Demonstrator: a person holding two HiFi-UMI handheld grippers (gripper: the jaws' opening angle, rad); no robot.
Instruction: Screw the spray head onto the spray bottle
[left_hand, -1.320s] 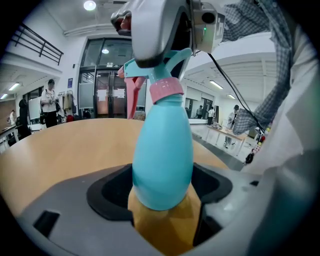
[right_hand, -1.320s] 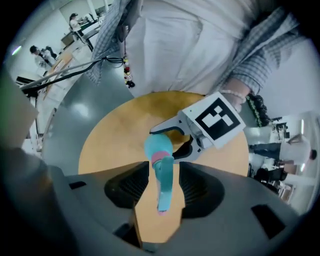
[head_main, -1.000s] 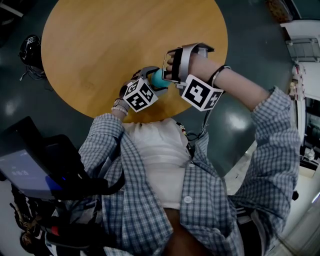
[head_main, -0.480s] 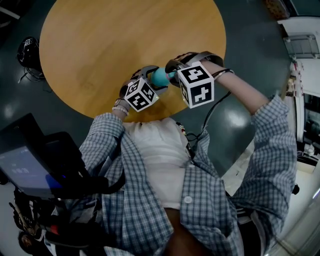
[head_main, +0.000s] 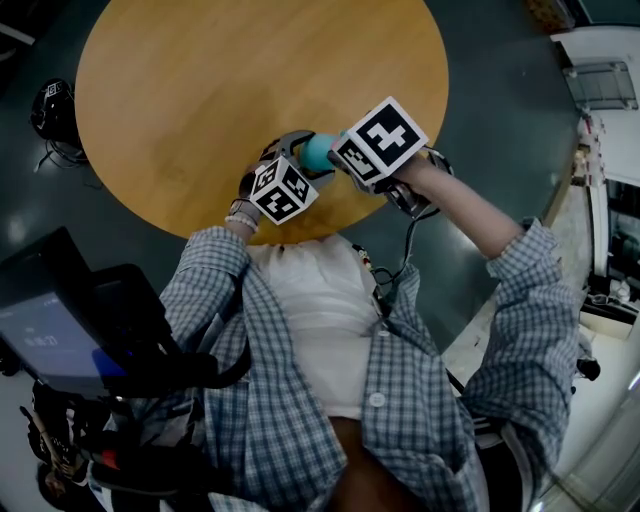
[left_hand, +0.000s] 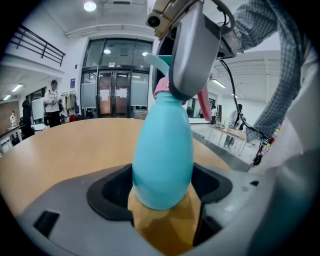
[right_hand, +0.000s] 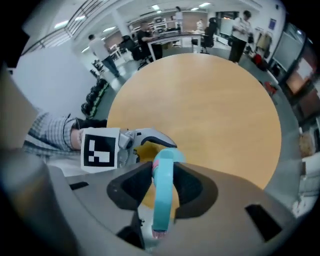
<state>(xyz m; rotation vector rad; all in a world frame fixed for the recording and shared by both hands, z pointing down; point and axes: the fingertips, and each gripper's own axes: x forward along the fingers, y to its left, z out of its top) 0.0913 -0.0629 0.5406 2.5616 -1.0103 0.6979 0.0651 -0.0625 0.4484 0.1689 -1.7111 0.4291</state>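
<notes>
**Left gripper** (left_hand: 162, 186): jaws closed on the lower body of the turquoise spray bottle (left_hand: 162, 145), with one dark pad against each flank. The bottle stands upright between them, low over the round wooden table (left_hand: 60, 150). We cannot tell from this angle whether its base touches the tabletop.

**Right gripper** (right_hand: 162, 186): jaws clamped on the turquoise spray head (right_hand: 162, 200), which shows as a narrow strip between the pads. This gripper points steeply down onto the bottle from above. In its own view we see the left gripper (right_hand: 150, 140) just below it, beside that gripper's marker cube (right_hand: 100, 147).

**Left gripper view:** the right gripper (left_hand: 192, 50) covers the top of the bottle. The head's pink collar (left_hand: 161, 89) sits at the bottle's neck. The nozzle (left_hand: 157, 61) juts toward the left of the view.

**Head view:** both grippers meet over the near edge of the table (head_main: 220, 80), close to the person's chest.
- The left gripper (head_main: 298, 152) is just beside the right gripper (head_main: 342, 152).
- A patch of the spray bottle (head_main: 318, 152) shows between them.
- The right gripper's marker cube (head_main: 380, 138) faces the camera.

**Surroundings:**
- Dark floor (head_main: 480, 100) lies around the table.
- A black object (head_main: 50, 105) sits on the floor left of the table.
- Glass doors (left_hand: 115, 92) stand in the background, with a person (left_hand: 51, 100) standing nearby.
</notes>
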